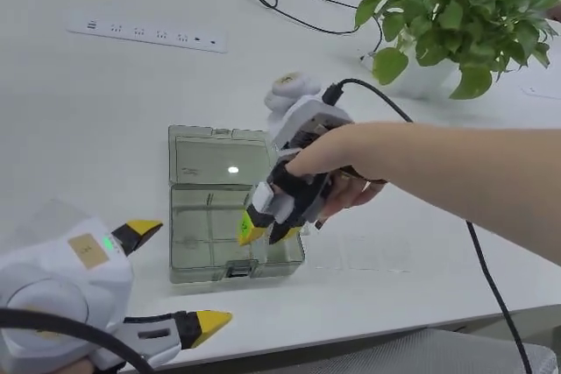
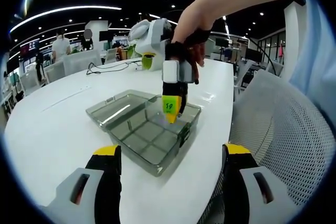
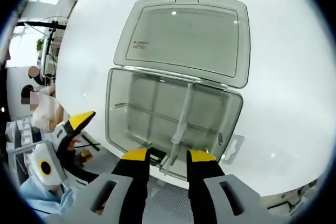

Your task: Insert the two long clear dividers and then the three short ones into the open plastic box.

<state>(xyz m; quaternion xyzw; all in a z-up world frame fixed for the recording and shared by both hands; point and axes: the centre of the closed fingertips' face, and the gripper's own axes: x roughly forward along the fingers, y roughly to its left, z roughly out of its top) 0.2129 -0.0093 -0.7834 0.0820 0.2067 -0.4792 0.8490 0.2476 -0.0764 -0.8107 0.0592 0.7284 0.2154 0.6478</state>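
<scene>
You are holding the right claw [image 1: 266, 234] over the front edge of the open plastic box [image 1: 197, 271]. Its jaws are standing a little apart, straddling the near end of a clear divider [image 3: 181, 121] that is standing upright inside the box, and neither jaw is clearly touching it. Your left claw [image 1: 178, 273] is hovering wide open and holding nothing, just in front of the box on the bench [image 1: 88, 111].
</scene>
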